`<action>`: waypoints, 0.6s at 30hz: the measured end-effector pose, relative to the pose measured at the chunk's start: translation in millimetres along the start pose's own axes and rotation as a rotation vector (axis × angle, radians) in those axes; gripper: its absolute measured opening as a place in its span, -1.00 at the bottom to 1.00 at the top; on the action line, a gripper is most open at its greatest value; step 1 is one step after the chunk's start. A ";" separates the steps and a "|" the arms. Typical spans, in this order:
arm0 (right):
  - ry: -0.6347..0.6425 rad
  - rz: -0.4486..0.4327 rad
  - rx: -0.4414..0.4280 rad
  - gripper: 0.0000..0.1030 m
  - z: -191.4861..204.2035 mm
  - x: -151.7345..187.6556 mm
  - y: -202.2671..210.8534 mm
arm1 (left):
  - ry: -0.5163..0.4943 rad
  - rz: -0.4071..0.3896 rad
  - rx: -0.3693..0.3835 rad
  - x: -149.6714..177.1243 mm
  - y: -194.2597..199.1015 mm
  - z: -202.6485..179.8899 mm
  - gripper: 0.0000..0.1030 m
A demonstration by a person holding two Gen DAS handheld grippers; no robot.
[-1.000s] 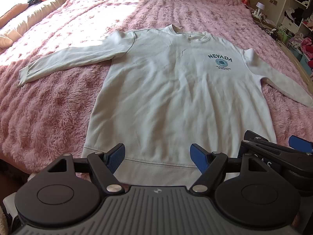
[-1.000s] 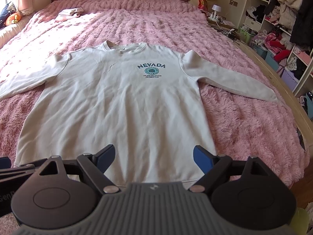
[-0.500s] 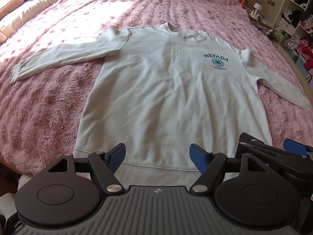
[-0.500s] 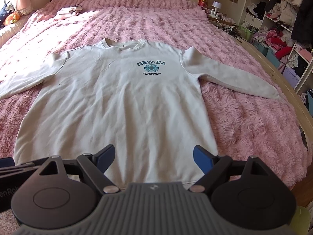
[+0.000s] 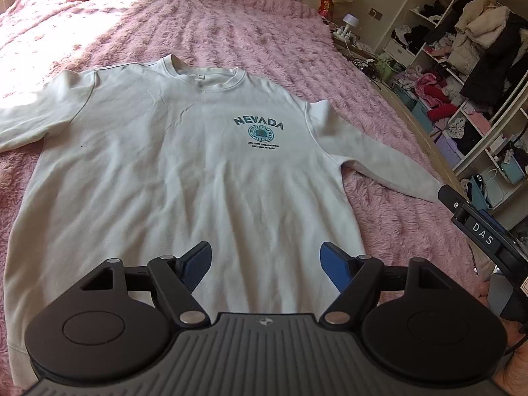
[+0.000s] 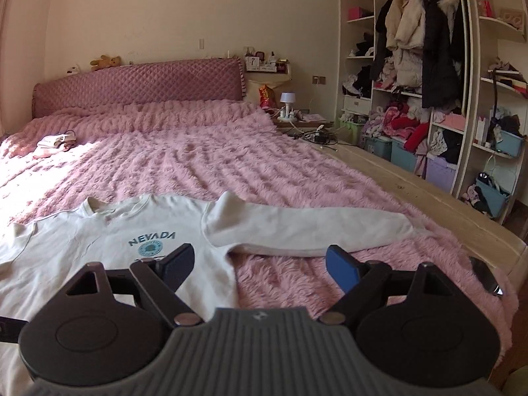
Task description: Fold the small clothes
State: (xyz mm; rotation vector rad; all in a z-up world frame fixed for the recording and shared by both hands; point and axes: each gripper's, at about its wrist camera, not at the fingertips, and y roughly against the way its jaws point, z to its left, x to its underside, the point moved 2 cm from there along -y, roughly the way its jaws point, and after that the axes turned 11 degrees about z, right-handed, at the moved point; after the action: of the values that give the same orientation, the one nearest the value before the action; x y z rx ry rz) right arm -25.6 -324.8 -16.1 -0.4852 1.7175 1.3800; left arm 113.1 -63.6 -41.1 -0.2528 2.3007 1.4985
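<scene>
Both grippers have swung rightward; left gripper (image 5: pixel 265 259) and right gripper (image 6: pixel 260 264) hang wide open, empty. Ahead, the sweatshirt (image 5: pixel 184 171) lies flat on the bedspread (image 6: pixel 204 165), collar pointing away, hem nearest.

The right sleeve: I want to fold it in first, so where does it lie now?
In the right wrist view the right sleeve lies flat on the pink bedspread, stretched toward the wardrobe side, just beyond the open right tongs.

Ahead of your tool, a fluffy pink bedspread (image 6: pixel 204 165) runs to a quilted headboard (image 6: pixel 138 82) with a teddy bear (image 6: pixel 105 62) on top. To its right you see crowded wardrobe shelves (image 6: pixel 429 99) and a small lamp (image 6: pixel 287 98).
</scene>
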 end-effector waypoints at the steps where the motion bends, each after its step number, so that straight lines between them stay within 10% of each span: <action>1: -0.030 -0.019 0.038 0.59 -20.3 -8.3 -12.6 | -0.003 0.015 0.032 -9.7 -12.5 -5.3 0.71; 11: -0.597 -0.011 0.057 0.26 -226.4 -37.0 -167.0 | -0.047 0.053 0.294 -101.4 -128.8 -66.6 0.72; 18: -0.868 0.027 0.054 0.25 -301.8 -22.9 -253.2 | -0.018 0.035 0.451 -138.8 -199.7 -91.0 0.72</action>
State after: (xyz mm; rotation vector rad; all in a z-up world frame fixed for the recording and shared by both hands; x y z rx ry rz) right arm 61.7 -688.7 -141.5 0.1713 1.0359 1.2830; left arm 289.9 -236.8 -119.4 -0.0721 2.5587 0.9504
